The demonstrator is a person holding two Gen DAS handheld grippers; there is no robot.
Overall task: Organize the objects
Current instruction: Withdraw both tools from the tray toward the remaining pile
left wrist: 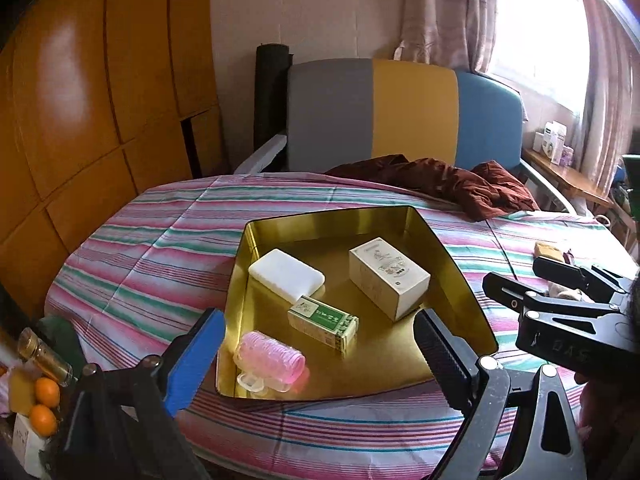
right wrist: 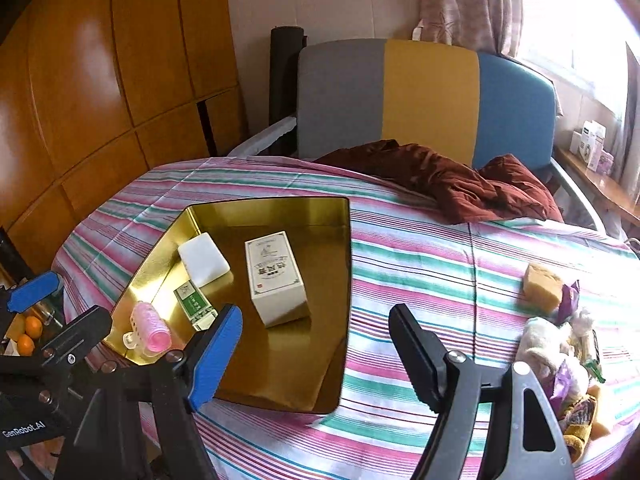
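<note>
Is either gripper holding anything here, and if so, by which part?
Nothing is held. The left gripper and right gripper both stand open with nothing between their fingers, above the gold tray.

Home bedroom. Bed [right wrist: 420, 280] with a pink, green and white striped sheet, beyond the fingers; padded headboard [right wrist: 424, 96] in grey, yellow and blue; crumpled brown blanket [right wrist: 460, 184] against it; wooden wardrobe doors [left wrist: 100, 100] left of the fingers; curtained window [left wrist: 540, 20] to their right.

Heap [right wrist: 568, 364] at right: cut off by edge, items too jumbled to identify. Print on white box [right wrist: 276, 278] too small to read.
</note>
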